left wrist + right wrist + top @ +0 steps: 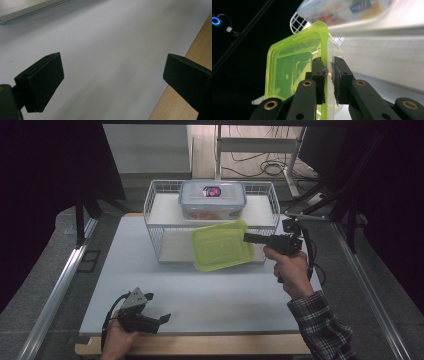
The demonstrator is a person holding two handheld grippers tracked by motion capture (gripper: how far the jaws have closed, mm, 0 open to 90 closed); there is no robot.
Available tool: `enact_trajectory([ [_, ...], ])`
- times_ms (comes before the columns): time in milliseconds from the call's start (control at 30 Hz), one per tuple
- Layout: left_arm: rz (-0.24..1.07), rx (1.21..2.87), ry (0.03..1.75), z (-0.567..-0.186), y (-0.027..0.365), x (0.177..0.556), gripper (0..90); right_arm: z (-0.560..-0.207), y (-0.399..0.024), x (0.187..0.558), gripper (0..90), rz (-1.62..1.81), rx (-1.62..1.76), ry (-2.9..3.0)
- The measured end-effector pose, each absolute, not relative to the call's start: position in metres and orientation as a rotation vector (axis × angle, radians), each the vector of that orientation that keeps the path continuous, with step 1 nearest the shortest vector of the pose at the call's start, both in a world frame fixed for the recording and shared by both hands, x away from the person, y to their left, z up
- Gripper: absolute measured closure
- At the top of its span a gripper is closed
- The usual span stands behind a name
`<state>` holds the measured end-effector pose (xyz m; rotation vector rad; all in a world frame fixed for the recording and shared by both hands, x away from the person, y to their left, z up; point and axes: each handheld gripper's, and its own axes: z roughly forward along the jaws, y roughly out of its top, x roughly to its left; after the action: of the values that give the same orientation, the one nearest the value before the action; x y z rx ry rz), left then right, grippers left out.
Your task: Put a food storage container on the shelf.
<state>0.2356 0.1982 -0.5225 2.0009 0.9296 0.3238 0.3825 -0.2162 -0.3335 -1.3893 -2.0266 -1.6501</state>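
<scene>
Right gripper (248,238) clamped on green container (221,245) edge, held tilted just before wire rack (156,227), lower shelf directly behind. Left gripper (157,312) gaping, empty, far off.

No text, brand or number is legible anywhere. The lid of the clear box (212,199) on the rack's upper shelf carries a small sticker (211,191) in red, blue and white, but its print is too small to make out in the high view. In the right gripper view the same sticker (360,6) shows as a blurred blue patch with pale letter shapes that cannot be read.
</scene>
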Motion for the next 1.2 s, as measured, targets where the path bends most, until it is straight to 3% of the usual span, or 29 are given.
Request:
enact_trajectory([
  [867,0.294,1.988,0.925,-0.523,0.200,0.236,2.5,-0.259,-0.185,0.429,80.3,-1.797,-1.470,-1.993],
  [1200,0.292,1.985,0.915,-0.523,0.201,0.236,2.5,-0.246,-0.170,0.455,80.3,-1.840,-1.581,-2.005],
])
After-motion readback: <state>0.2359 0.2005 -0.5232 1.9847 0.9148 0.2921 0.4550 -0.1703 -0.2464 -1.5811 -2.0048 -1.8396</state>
